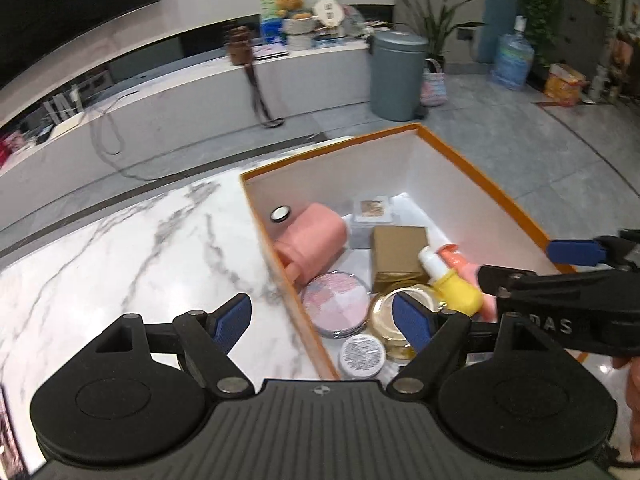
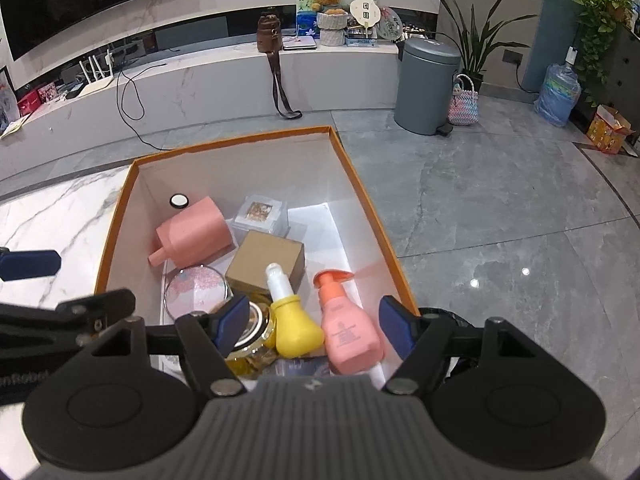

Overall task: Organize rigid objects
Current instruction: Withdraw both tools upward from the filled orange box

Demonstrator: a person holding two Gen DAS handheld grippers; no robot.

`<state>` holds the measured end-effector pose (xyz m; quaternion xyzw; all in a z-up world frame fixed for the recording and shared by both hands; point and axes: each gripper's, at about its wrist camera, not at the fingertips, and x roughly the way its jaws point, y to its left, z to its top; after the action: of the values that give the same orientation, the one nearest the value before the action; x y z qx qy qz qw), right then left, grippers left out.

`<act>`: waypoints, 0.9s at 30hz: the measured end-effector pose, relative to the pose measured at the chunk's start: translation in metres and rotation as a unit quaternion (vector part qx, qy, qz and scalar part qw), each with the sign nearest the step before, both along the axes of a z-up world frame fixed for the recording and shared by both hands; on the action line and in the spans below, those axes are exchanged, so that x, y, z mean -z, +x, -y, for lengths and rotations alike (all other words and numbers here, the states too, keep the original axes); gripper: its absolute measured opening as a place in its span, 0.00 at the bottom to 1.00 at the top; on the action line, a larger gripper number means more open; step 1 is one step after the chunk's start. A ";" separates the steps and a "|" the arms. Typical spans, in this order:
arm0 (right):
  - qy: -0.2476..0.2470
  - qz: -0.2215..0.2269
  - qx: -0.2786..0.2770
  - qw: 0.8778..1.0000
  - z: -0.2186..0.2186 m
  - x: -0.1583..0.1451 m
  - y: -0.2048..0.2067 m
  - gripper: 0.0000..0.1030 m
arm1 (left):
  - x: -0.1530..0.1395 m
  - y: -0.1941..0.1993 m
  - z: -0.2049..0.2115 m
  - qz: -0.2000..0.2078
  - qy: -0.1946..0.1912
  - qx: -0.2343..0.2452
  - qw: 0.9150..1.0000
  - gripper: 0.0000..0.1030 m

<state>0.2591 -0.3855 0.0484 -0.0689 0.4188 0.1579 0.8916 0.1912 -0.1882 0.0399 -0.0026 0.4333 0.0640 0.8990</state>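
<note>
— What colours sit ahead of my right hand-held gripper (image 2: 314, 328)?

— A yellow bottle (image 2: 296, 330) with a white neck, a salmon-pink pump bottle (image 2: 348, 328), a tan carton (image 2: 266, 262).

— And the box (image 2: 360, 184)?

— Orange rim, white inside. Left of my left hand-held gripper (image 1: 322, 320), the table (image 1: 120, 248) is white marble, grey-veined. My pads (image 1: 232, 318) are blue.

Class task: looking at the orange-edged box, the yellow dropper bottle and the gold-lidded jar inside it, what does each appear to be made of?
Orange-edged box: probably cardboard, matte white inside, thin straight walls with folded corners.
Yellow dropper bottle: likely plastic or coated glass, opaque and smooth with a soft sheen; white pipette top.
Gold-lidded jar: seemingly glass, transparent amber-tinted body with bright reflections; shiny metallic-looking lid.
</note>
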 end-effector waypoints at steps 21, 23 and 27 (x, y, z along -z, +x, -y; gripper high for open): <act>-0.013 -0.004 -0.009 1.000 -0.001 0.002 -0.006 0.71 | 0.001 -0.005 0.004 0.004 -0.005 -0.014 1.000 0.92; -0.013 -0.003 -0.009 1.000 -0.001 0.002 -0.006 0.71 | 0.001 -0.005 0.004 0.004 -0.005 -0.014 1.000 0.92; -0.013 -0.004 -0.009 1.000 -0.001 0.002 -0.006 0.71 | 0.001 -0.005 0.004 0.004 -0.004 -0.014 1.000 0.92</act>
<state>0.2530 -0.3842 0.0467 -0.0835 0.4236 0.1605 0.8876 0.1863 -0.1924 0.0388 -0.0131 0.4296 0.0749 0.8998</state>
